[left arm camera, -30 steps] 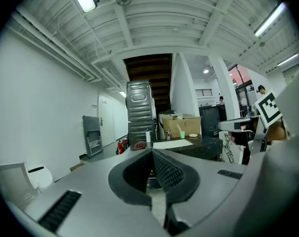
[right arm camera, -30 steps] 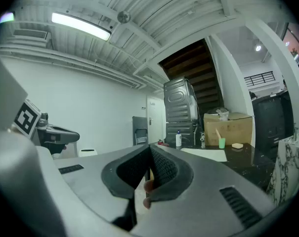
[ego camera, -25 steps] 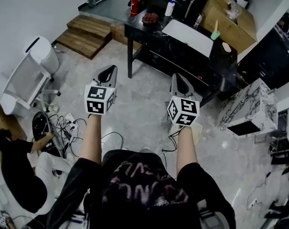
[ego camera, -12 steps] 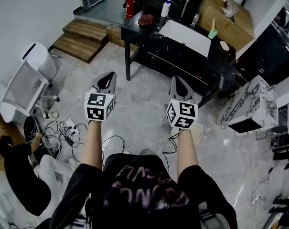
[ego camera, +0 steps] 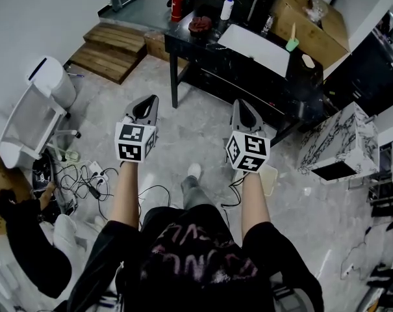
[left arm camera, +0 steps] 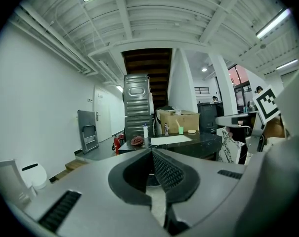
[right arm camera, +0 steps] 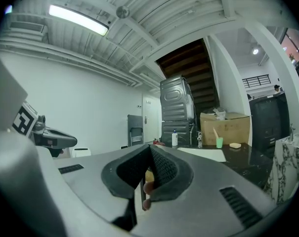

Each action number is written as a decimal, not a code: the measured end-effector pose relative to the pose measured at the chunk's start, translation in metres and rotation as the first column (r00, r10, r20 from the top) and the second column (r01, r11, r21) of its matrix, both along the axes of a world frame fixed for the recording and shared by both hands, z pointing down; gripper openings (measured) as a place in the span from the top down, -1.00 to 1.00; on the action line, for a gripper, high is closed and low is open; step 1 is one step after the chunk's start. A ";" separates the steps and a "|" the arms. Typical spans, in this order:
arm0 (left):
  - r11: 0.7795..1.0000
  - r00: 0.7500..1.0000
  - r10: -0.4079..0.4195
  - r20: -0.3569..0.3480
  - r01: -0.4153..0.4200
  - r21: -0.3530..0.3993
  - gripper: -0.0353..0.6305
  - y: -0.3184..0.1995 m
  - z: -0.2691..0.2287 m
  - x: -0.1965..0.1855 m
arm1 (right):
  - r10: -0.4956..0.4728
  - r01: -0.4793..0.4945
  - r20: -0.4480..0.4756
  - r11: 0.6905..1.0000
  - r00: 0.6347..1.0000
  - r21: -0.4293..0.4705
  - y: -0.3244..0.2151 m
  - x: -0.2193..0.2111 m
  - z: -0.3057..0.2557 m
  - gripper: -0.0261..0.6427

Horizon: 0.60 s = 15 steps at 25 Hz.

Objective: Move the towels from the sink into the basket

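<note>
I'm holding both tools out in front of me over the grey floor [ego camera: 196,132], side by side and well apart, each pointing ahead toward the black table [ego camera: 303,86]. The left gripper [ego camera: 152,100] has its jaws together: in the left gripper view the ribbed pads meet at their tips with nothing between them. The right gripper [ego camera: 239,104] looks the same, its pads closed tip to tip and holding nothing. A small pinkish shape shows through the slit beneath them, and I cannot tell what it is. Neither tool touches anything. On the table ahead I see a white sheet [ego camera: 256,49] lying flat, a white bottle [ego camera: 229,8] standing near the far edge, a green cup [ego camera: 291,44] beyond the sheet, and a dark red crumpled lump [ego camera: 199,25] at the table's left end. As for the towels, the sink and the basket, I cannot pick them out from here. The lump is too small for me to say whether it is cloth. A red fire extinguisher [ego camera: 177,3] stands on the floor just past the table's left end, and a cardboard box [ego camera: 313,34] sits behind the table. Wooden steps [ego camera: 115,49] lie to the left against the wall, with a white chair [ego camera: 34,109] nearer me on that side. Cables [ego camera: 86,177] are tangled on the floor beside a seated person [ego camera: 27,239] in black. To the right stands a marble-patterned box [ego camera: 339,145].
</note>
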<state>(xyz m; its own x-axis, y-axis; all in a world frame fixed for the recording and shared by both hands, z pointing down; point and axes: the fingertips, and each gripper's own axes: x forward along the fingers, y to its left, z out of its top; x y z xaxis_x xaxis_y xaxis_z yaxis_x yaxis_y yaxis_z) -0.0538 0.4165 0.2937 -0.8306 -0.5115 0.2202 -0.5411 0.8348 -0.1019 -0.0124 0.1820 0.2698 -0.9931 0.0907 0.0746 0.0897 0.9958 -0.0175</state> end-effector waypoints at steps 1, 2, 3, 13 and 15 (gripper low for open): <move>1.000 1.000 0.001 -0.003 -0.001 -0.003 0.85 0.000 0.002 -0.005 | 0.000 0.000 0.000 1.000 1.000 0.003 0.001 -0.006 0.002 0.88; 1.000 1.000 0.001 -0.005 -0.001 -0.006 0.84 0.000 0.004 -0.011 | -0.001 0.001 0.000 1.000 1.000 0.007 0.001 -0.014 0.003 0.88; 1.000 1.000 0.001 -0.005 -0.001 -0.009 0.84 0.000 0.005 -0.018 | -0.003 0.003 0.000 1.000 1.000 0.011 0.001 -0.021 0.005 0.88; 0.999 0.998 -0.008 -0.059 0.006 -0.036 0.84 -0.009 0.032 -0.117 | -0.009 0.008 -0.040 1.000 0.999 -0.008 -0.012 -0.126 0.033 0.88; 0.999 0.997 -0.014 -0.069 0.011 -0.036 0.84 -0.013 0.038 -0.141 | -0.014 0.013 -0.050 1.000 0.999 -0.009 -0.015 -0.152 0.039 0.88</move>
<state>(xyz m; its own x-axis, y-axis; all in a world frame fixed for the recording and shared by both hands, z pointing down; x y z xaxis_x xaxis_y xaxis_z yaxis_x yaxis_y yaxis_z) -0.1946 0.4038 0.3321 -0.8188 -0.4921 0.2957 -0.5376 0.8379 -0.0943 -0.1644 0.1669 0.3088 -0.9868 0.1048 0.1231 0.1018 0.9943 -0.0309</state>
